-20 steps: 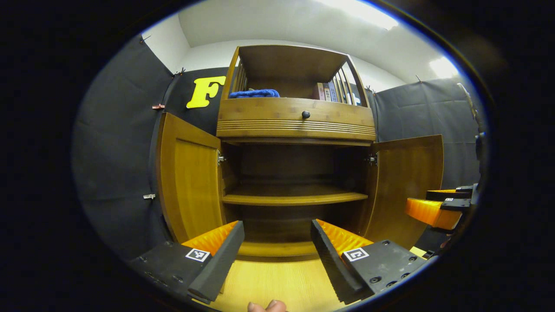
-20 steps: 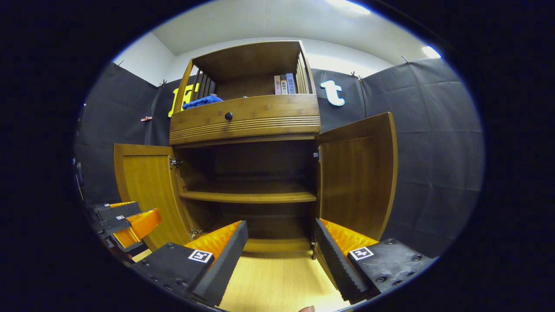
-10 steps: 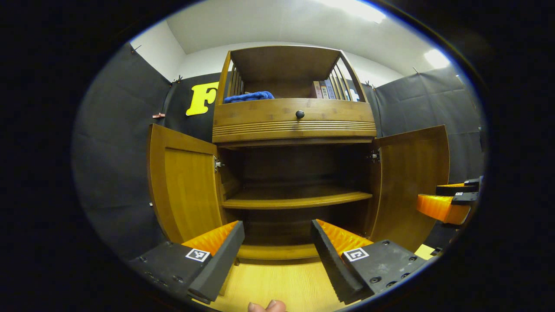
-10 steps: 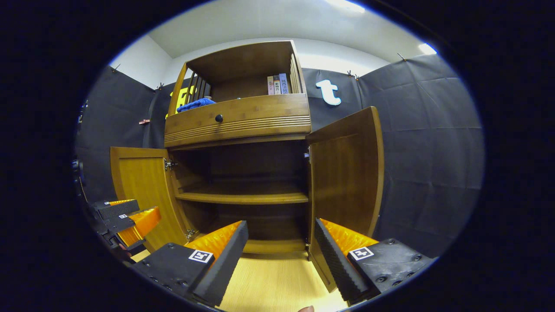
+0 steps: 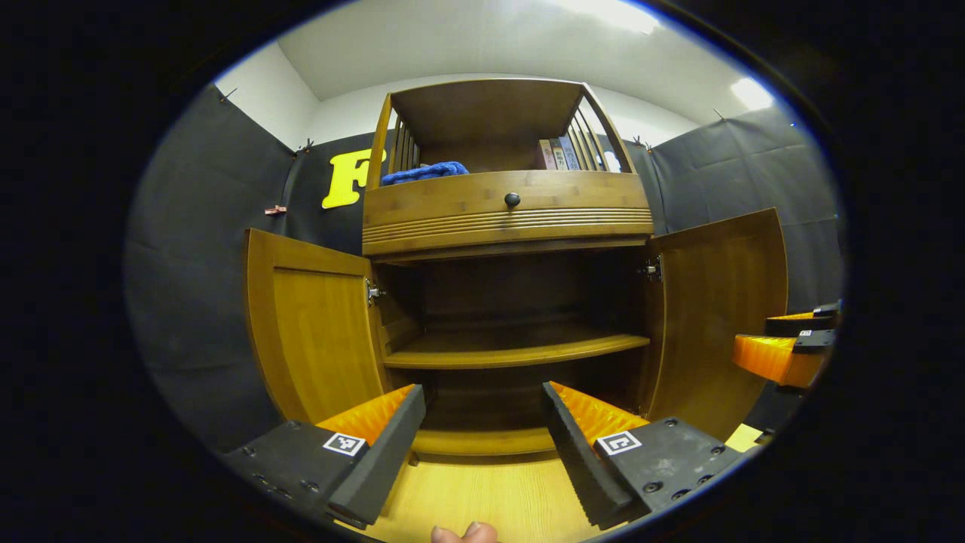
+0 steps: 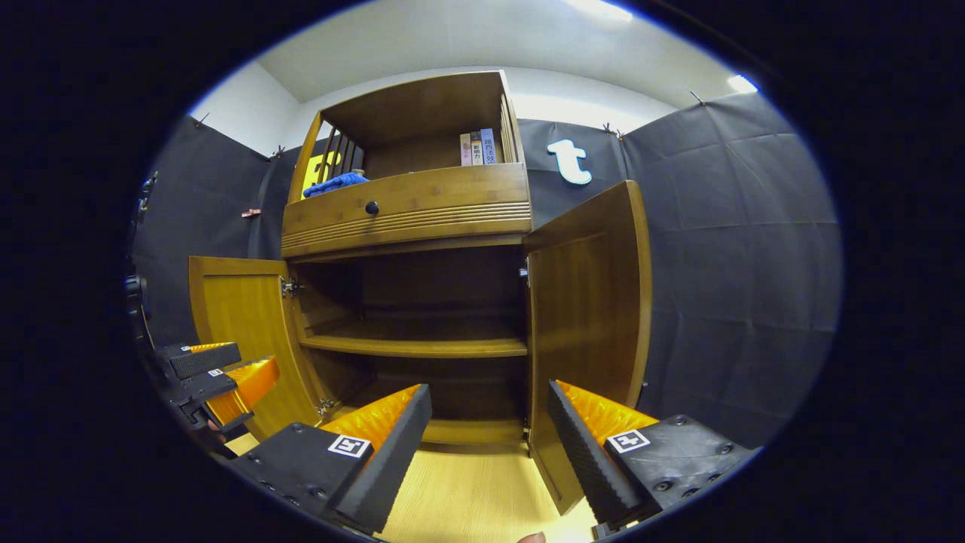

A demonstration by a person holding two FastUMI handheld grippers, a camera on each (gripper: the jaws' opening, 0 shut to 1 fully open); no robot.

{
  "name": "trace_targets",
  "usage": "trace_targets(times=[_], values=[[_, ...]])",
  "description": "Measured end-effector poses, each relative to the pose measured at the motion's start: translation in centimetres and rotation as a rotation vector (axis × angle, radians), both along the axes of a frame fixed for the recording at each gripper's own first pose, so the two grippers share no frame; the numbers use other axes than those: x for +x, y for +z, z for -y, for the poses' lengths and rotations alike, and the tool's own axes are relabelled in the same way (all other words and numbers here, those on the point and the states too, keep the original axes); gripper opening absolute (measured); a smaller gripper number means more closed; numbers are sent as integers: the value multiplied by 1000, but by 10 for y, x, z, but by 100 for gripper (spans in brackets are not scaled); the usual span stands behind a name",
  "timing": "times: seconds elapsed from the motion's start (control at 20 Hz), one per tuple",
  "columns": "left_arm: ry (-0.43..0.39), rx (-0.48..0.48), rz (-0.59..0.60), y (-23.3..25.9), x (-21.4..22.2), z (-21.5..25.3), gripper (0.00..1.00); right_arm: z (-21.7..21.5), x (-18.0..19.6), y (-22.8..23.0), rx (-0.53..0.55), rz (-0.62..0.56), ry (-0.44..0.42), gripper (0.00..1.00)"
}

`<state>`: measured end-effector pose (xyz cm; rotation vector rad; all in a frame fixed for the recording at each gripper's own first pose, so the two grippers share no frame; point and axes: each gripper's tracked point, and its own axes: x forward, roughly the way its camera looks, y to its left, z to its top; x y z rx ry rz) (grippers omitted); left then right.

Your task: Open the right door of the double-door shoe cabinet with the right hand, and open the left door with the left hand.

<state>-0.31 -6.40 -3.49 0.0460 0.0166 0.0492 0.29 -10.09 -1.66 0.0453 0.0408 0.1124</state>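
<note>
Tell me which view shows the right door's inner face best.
The left gripper view: the right door stands swung open with its broad inner panel toward that camera. In the right gripper view the same door is close and angled, foreshortened, its lower corner behind the right gripper.

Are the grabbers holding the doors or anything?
No. Both the left gripper and right gripper have open jaws with nothing between them; the doors stand open, untouched.

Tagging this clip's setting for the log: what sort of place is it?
Likely a staged recording booth, not a home: black cloth walls surround a lone wooden shoe cabinet, doors open, on a pale wood floor.
</note>
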Motion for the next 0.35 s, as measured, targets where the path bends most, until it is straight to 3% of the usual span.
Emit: trace_targets(times=[0.35], values=[[-7,14,0,0,6,7,94,0,3,-2,-2,0,13,98]])
